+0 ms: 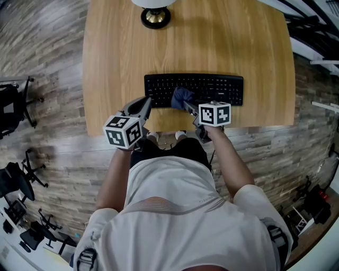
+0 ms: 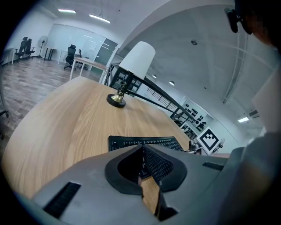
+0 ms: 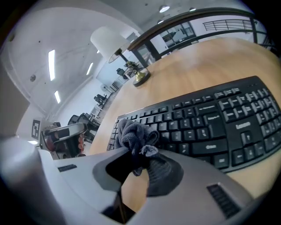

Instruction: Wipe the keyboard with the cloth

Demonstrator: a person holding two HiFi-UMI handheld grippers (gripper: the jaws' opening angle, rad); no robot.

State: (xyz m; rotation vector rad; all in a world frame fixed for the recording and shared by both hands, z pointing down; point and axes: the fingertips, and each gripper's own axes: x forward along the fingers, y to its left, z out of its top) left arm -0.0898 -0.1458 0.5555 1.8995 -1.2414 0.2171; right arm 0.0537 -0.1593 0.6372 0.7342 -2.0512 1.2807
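Note:
A black keyboard (image 1: 212, 87) lies across the near part of the wooden desk (image 1: 116, 53). A bunched dark blue cloth (image 1: 181, 97) rests on the keys left of the middle, and my right gripper (image 1: 186, 107) is shut on it. In the right gripper view the cloth (image 3: 134, 138) bulges out between the jaws onto the left keys of the keyboard (image 3: 210, 125). My left gripper (image 1: 145, 102) hovers by the keyboard's left end, jaws closed together with nothing in them. Its own view shows the keyboard (image 2: 145, 142) just beyond the gripper (image 2: 142, 151).
A lamp with a white shade and brass base (image 1: 155, 16) stands at the desk's far edge, also seen as lamp (image 2: 131, 70). Office chairs (image 1: 13, 106) stand on the wood floor to the left. The desk's near edge runs just under both grippers.

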